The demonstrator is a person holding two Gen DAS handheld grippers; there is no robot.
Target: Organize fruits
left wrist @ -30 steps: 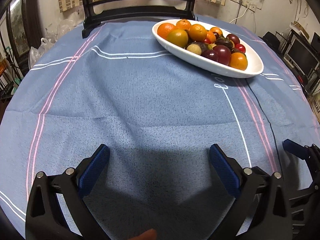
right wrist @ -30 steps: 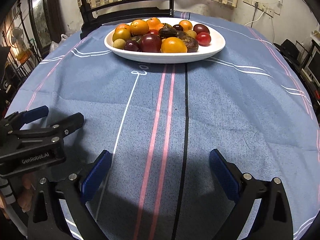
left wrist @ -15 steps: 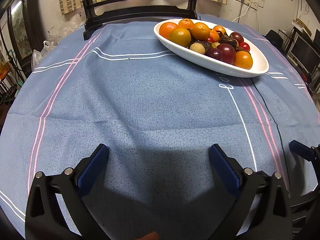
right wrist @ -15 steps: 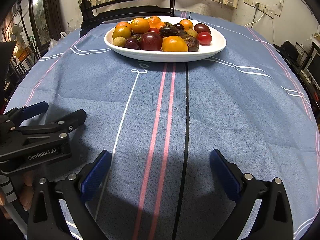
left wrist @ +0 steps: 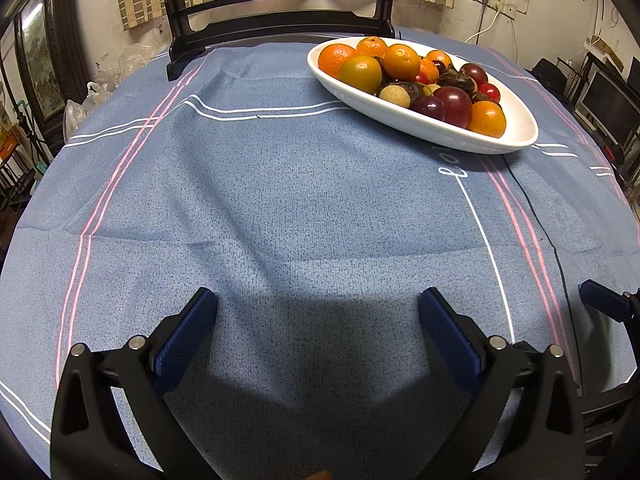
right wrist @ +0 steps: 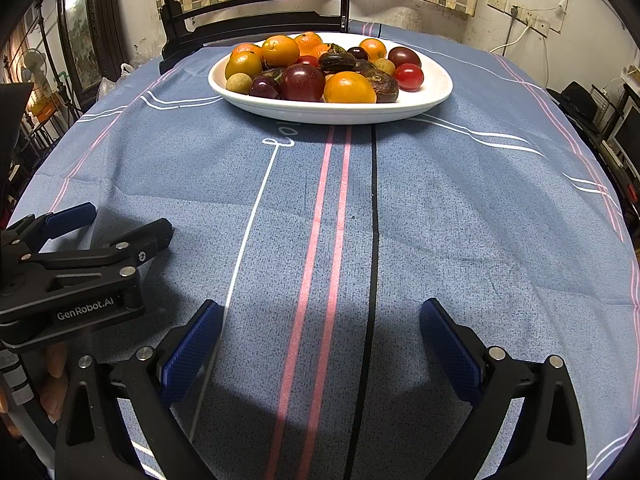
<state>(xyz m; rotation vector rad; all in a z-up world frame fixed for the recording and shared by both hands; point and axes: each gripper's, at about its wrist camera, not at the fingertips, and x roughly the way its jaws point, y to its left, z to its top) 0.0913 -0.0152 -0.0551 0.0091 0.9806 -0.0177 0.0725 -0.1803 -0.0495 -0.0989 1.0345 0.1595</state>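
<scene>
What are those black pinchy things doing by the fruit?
A person holds a black two-finger gripper with blue pads in each hand. The left gripper and the right gripper are both open and empty, hovering over the blue striped tablecloth. The oranges, plums and small tomatoes sit piled in the white oval dish, untouched.

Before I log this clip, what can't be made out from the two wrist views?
- Fruit low in the white dish: covered by the oranges and plums piled on top, both views.
- Right gripper: in the left wrist view the frame's right edge cuts it off; only one blue fingertip shows.
- Hand holding the left gripper: right wrist view, mostly behind the gripper body.
- Chair behind the table: its top runs off the frame.
</scene>
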